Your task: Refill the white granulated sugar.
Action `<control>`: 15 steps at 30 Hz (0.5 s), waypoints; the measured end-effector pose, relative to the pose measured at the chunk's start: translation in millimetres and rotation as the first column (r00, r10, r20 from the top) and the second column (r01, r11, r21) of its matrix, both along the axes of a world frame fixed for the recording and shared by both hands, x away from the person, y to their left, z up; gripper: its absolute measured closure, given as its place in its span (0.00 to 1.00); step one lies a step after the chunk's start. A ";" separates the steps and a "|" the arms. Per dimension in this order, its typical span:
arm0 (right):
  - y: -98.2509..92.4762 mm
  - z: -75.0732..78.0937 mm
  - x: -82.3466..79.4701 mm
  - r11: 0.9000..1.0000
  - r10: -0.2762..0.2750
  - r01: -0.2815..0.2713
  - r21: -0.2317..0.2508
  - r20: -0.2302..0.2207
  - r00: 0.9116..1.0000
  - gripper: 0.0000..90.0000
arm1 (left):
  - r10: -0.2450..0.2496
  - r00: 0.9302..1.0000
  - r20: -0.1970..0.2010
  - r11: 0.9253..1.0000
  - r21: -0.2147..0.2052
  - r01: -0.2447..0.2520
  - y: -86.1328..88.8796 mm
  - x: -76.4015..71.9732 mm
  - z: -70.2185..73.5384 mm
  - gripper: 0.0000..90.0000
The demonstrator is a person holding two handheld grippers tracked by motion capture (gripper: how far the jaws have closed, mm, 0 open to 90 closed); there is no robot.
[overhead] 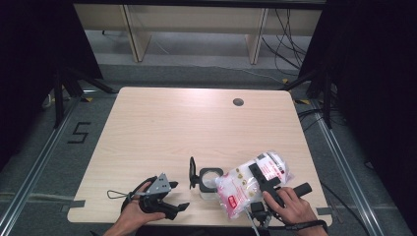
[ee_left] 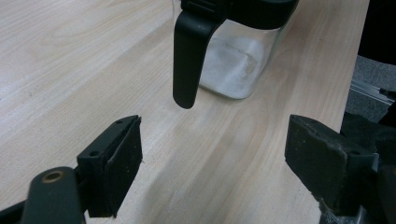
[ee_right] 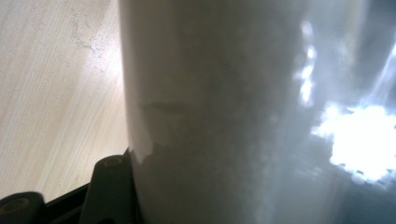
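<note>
The high view is looking forward and down from above the person's edge of the table [overhead: 162, 123], taking in the whole top and the floor beyond. The left gripper view is sitting low and close, facing the clear jar [ee_left: 233, 65] that the high view is also catching [overhead: 209, 179]. The right gripper view is pressing right up against the white bag [ee_right: 224, 112], which the high view is also showing [overhead: 246, 187]
</note>
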State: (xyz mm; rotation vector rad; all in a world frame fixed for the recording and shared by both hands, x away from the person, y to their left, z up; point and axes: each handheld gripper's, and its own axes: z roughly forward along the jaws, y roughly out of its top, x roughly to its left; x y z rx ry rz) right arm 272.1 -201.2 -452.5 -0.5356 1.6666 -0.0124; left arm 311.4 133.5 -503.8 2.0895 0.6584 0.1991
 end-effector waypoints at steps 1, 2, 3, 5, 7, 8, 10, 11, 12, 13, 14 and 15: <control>0.0 -0.3 0.0 1.000 -0.001 0.001 0.000 0.000 1.000 0.49 | 0.000 1.000 0.001 1.000 0.000 0.000 0.1 -0.2 0.1 0.21; 0.3 -0.1 0.1 1.000 0.003 -0.003 -0.004 0.004 1.000 0.49 | -0.003 1.000 0.002 1.000 -0.002 0.003 0.0 -0.2 0.3 0.21; 0.3 -0.3 0.1 1.000 0.003 -0.003 -0.004 0.005 1.000 0.49 | -0.003 1.000 0.002 1.000 -0.002 0.003 0.0 -0.2 0.3 0.21; 0.1 -0.6 0.0 1.000 0.002 -0.002 -0.007 0.001 1.000 0.49 | 0.002 1.000 -0.002 1.000 -0.008 -0.002 -0.2 -0.8 0.7 0.21; 0.9 -0.1 0.4 1.000 0.009 -0.009 -0.012 0.005 1.000 0.49 | 0.003 1.000 0.000 1.000 -0.010 -0.003 0.2 -1.0 0.3 0.21; 0.4 -1.5 -0.2 1.000 -0.001 0.001 -0.003 0.001 1.000 0.49 | 0.001 1.000 0.006 1.000 -0.005 -0.001 0.8 -0.7 0.5 0.21; 0.7 -1.6 -0.3 1.000 0.002 -0.002 -0.006 0.001 1.000 0.49 | 0.008 1.000 0.002 1.000 -0.018 -0.008 0.0 -1.2 0.2 0.21; 0.9 -1.4 -0.3 1.000 0.004 -0.003 -0.009 0.006 1.000 0.49 | 0.005 1.000 0.000 1.000 -0.016 -0.005 0.1 -1.0 0.5 0.21; 0.7 -1.8 -0.5 1.000 -0.001 0.001 -0.006 0.000 1.000 0.49 | 0.005 1.000 0.001 1.000 -0.016 -0.005 0.0 -0.9 0.6 0.21; 0.2 -2.3 -1.4 1.000 -0.012 0.012 0.005 0.005 1.000 0.49 | 0.004 1.000 0.002 1.000 -0.016 -0.004 0.0 -0.9 0.5 0.21; 0.8 -0.4 -0.2 1.000 0.006 -0.006 -0.013 0.004 1.000 0.49 | 0.004 1.000 0.002 1.000 -0.016 -0.004 0.0 -0.9 0.5 0.21; -0.1 -1.7 -1.0 1.000 -0.011 0.011 0.012 -0.001 1.000 0.49 | 0.007 1.000 0.004 1.000 -0.017 -0.007 0.0 -1.0 0.2 0.21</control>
